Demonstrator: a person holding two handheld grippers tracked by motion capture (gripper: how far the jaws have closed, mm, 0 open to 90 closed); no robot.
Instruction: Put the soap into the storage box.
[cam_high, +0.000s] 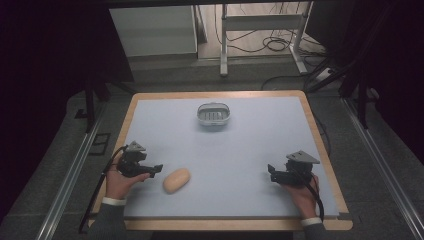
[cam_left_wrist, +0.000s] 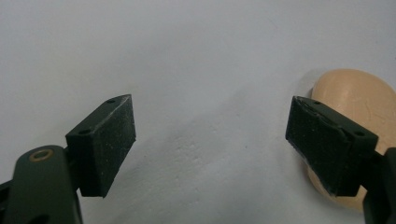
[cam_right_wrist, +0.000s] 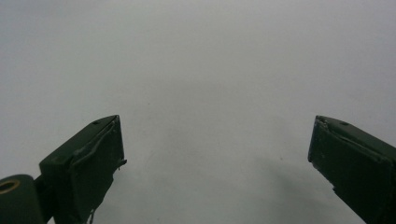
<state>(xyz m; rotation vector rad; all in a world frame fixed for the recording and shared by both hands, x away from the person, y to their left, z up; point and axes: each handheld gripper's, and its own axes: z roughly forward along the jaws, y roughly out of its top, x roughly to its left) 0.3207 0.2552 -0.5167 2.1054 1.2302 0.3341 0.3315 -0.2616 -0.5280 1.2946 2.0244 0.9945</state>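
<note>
High view: soap bar lies on bench just beside left tongs; soap dish well apart; right tongs idle.
Left gripper view: left tongs wide, soap beside one jaw.
Right gripper view: right tongs wide, nothing between.
Handling: likely light, stiff, slippery; grip across the short middle.

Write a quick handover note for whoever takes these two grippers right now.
Left gripper: open, empty, low over the mat, right beside the soap; in its own view the soap sits behind one jaw, not between them.
Right gripper: open, empty, over bare mat.
Soap dish: far middle of the mat, empty.
Done: nothing gripped.
Left: probably grip the soap and carry it to the dish.
</note>
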